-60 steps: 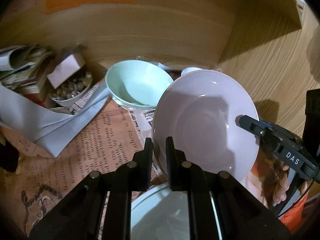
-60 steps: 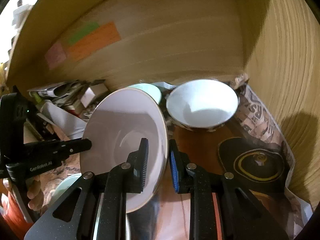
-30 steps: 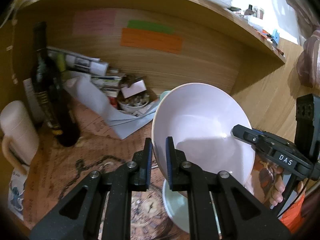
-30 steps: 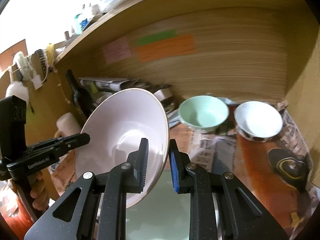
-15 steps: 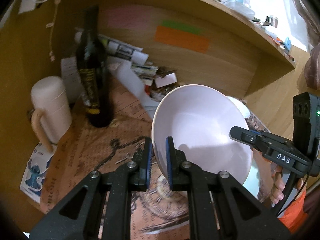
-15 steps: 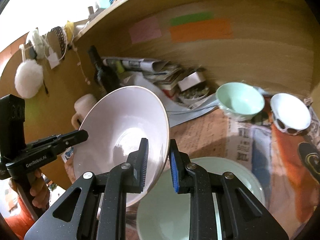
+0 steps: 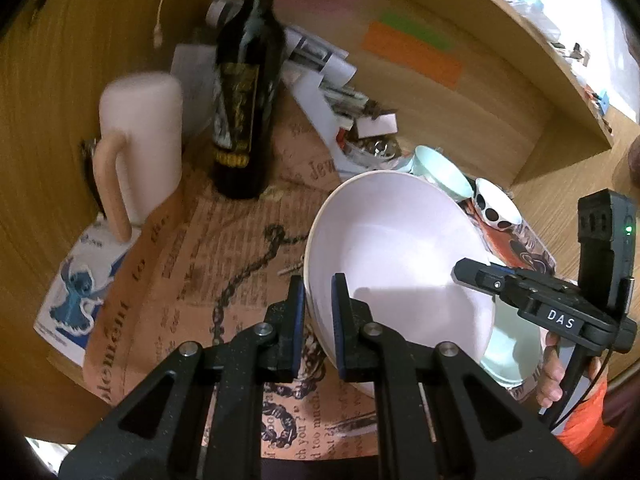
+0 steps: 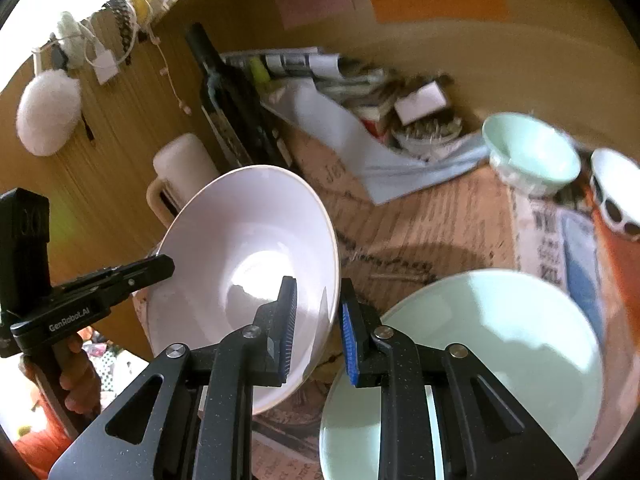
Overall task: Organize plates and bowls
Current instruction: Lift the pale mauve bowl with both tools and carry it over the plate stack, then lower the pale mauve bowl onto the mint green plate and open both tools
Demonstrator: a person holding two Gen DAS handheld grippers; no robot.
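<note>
my left claw (image 7: 316, 312) clamps the pink bowl's (image 7: 392, 256) left rim | bowl tilted in air over the tabletop (image 7: 192, 264) (stiff, glazed, likely slippery and breakable) | my right claw (image 8: 318, 320) pinches the opposite rim

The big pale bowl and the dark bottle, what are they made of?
The pale bowl looks like glazed ceramic, maybe melamine: it is smooth and opaque, with a bright shiny patch inside. The dark bottle looks like glass: glossy and dark with soft highlights, and a printed label on its front.
</note>
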